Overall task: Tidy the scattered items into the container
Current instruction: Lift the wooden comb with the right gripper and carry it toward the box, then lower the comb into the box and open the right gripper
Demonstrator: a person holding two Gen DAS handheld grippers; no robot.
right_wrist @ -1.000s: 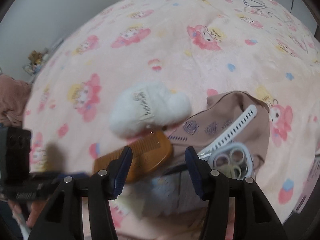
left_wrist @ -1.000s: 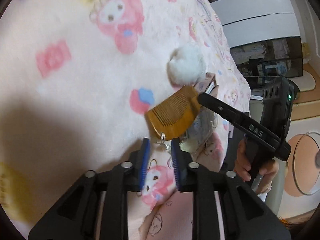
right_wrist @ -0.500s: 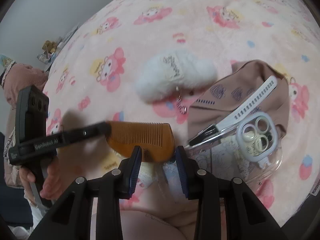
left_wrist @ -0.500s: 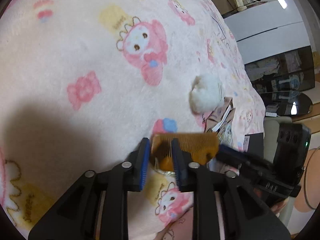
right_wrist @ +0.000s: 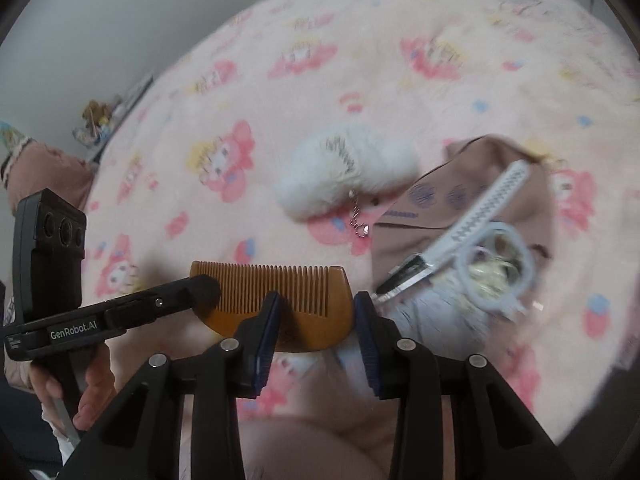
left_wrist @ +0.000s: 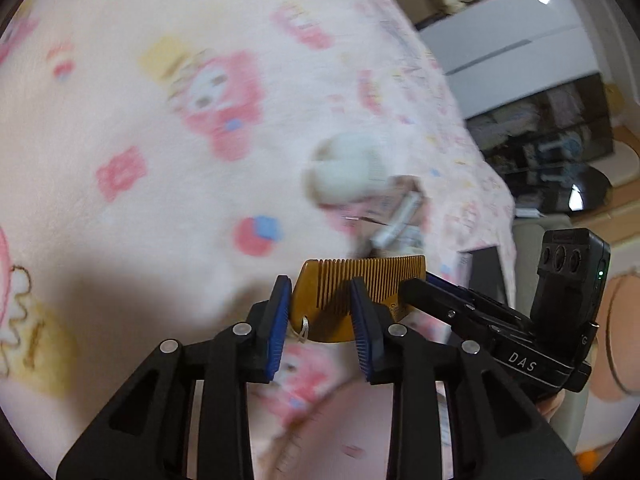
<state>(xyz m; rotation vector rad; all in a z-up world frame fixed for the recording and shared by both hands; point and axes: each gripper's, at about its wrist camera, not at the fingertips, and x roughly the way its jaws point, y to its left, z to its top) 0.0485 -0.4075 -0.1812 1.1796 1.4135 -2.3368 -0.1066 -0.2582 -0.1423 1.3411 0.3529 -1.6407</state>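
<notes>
Comb (right_wrist: 280, 292) in amber wood hung in the air just above the pink cartoon-print blanket (right_wrist: 360, 80), teeth pointing away from both cameras, with a small metal ring at one end of its spine. It looked light, stiff and smooth, so it would probably slip under a loose pinch; the thick solid spine below the teeth was the safest place to grip, since the fine teeth could snap.

Both claws met at it. The left claw (left_wrist: 320, 316) stood part-spread, its blue pads either side of the ring end, and whether they pressed the wood could not be told. The right claw (right_wrist: 316, 328) was likewise part-spread around the other end; in its own view a gap showed between pad and comb, though from the left camera its tips overlapped the comb's end and looked nearly together, so its grip could not be judged either.

Near the comb lay a brown pouch (right_wrist: 432, 216) already carrying a white hair clip (right_wrist: 488, 204) and a clear case (right_wrist: 496, 272), with a white fluffy keychain (right_wrist: 344, 168) just beside it on the blanket.
</notes>
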